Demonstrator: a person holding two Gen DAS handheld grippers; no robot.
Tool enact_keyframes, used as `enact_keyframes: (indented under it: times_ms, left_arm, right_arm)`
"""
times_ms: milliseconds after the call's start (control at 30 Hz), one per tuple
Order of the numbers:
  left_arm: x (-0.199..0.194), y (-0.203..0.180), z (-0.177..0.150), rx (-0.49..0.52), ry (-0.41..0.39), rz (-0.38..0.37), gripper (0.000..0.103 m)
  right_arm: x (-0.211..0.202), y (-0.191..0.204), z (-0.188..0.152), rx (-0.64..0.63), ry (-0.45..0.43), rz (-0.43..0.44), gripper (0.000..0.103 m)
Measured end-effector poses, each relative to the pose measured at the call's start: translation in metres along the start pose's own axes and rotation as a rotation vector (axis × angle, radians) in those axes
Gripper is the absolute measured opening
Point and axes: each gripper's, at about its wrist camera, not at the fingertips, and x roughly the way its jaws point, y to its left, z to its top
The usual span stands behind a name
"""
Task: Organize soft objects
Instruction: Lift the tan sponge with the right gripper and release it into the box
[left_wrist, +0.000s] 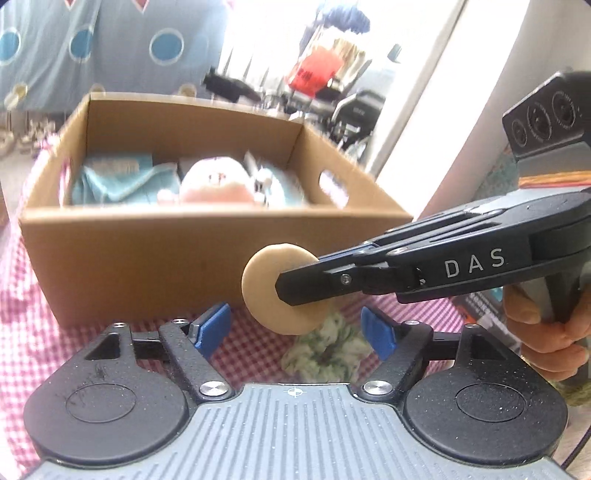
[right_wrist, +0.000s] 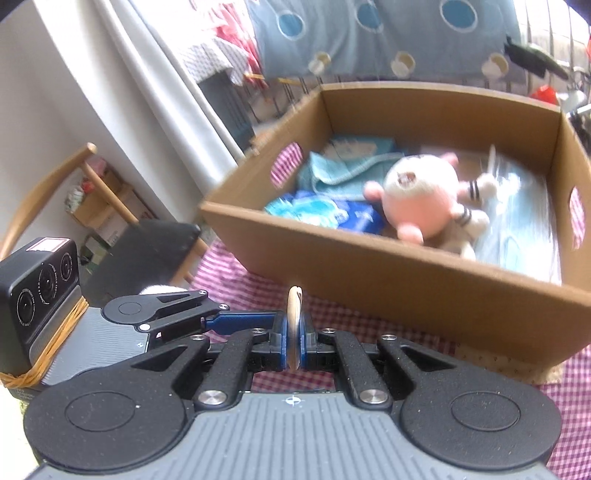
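The right tongs (right_wrist: 294, 345) are clenched on a round beige sponge pad (left_wrist: 280, 288), pinched near its edge so the disc stands upright between the blue fingers (right_wrist: 283, 343). The left tongs (left_wrist: 295, 328) are released, with nothing between them. The pad hangs just in front of the cardboard box's (left_wrist: 147, 266) near wall, above the checked tablecloth (left_wrist: 29, 317). To place it well, I would lift until the disc clears the rim, carry it over the pink plush toy (right_wrist: 421, 195) and teal cloth (right_wrist: 332, 173), then let go low inside. A green-and-white scrunchie (left_wrist: 325, 350) lies on the table below, likely next.
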Motion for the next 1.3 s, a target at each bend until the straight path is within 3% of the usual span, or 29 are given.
enact_keyframes:
  times_ms: [67, 267, 600, 700, 967, 1133, 1300]
  left_arm:
    - [-0.009, -0.003, 0.006, 0.007, -0.034, 0.001, 0.088]
    - [-0.017, -0.009, 0.017, 0.029, -0.098, 0.002, 0.099]
    - [0.001, -0.003, 0.018, 0.005, -0.020, 0.011, 0.099]
    - [0.004, 0.000, 0.016, 0.003, -0.011, 0.012, 0.099]
    - [0.016, 0.012, 0.017, 0.002, 0.008, 0.010, 0.099]
    - [0.020, 0.016, 0.018, 0.002, 0.016, 0.010, 0.099]
    - [0.021, 0.020, 0.017, -0.009, 0.020, 0.010, 0.099]
  right_arm:
    - [-0.011, 0.004, 0.004, -0.013, -0.035, 0.005, 0.006]
    - [-0.045, 0.003, 0.022, -0.018, -0.144, 0.021, 0.006]
    - [-0.071, -0.059, 0.057, 0.107, -0.235, -0.060, 0.006]
    - [-0.056, -0.091, 0.069, 0.171, -0.165, -0.076, 0.006]
    - [0.024, -0.153, 0.073, 0.314, 0.192, -0.068, 0.006]
    - [0.059, -0.169, 0.073, 0.332, 0.330, -0.073, 0.007]
    - [0.074, -0.172, 0.072, 0.277, 0.412, -0.171, 0.014]
